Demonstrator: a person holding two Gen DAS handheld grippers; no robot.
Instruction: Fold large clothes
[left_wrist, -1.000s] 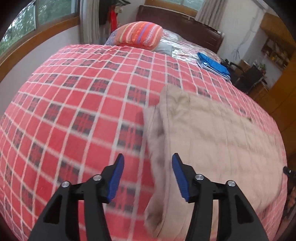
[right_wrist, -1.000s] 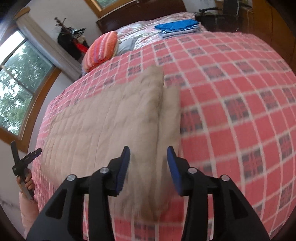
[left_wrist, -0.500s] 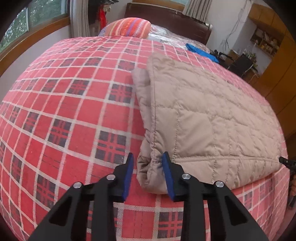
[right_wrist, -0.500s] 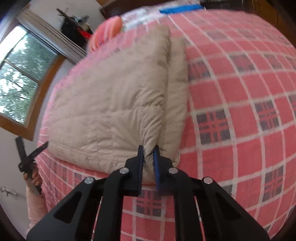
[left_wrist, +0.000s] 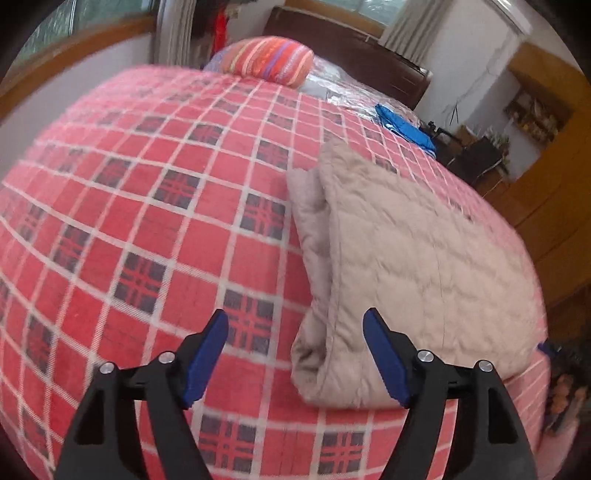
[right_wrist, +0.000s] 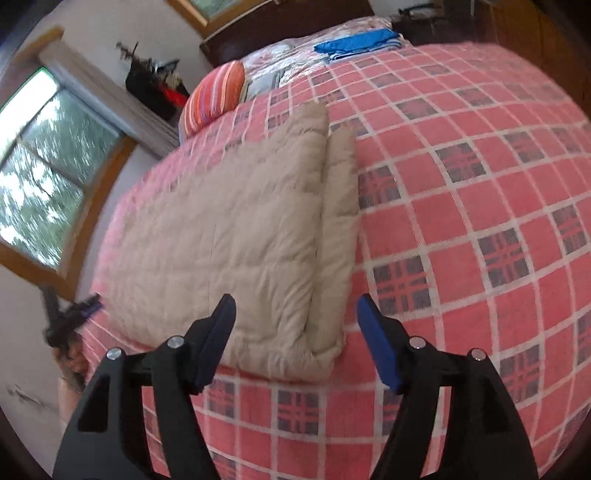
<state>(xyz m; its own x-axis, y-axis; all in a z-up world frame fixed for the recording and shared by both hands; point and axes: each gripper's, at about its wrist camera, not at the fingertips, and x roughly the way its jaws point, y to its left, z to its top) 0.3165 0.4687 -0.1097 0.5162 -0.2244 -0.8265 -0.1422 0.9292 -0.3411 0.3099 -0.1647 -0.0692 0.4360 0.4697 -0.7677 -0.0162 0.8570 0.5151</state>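
A beige quilted garment (left_wrist: 413, 266) lies folded into a flat rectangle on the red checked bed cover (left_wrist: 155, 206). My left gripper (left_wrist: 295, 354) hangs open above its near left corner, touching nothing. In the right wrist view the same garment (right_wrist: 229, 236) fills the left middle, with a narrower folded layer along its right side. My right gripper (right_wrist: 295, 336) is open over its near right corner, with its fingers clear of the cloth. The left gripper's tip (right_wrist: 79, 308) shows at the far left edge of that view.
A striped orange pillow (left_wrist: 269, 59) and a folded blue cloth (left_wrist: 404, 129) lie near the dark headboard (left_wrist: 354, 48). A window (right_wrist: 40, 195) runs along the bed's far side. Wooden furniture (left_wrist: 554, 184) stands to the right of the bed. The bed cover (right_wrist: 480, 221) stretches away to the right.
Both grippers, nearly shut on the garment's near corners half a second ago, have opened wide and pulled back up. The garment now lies released on the bed.
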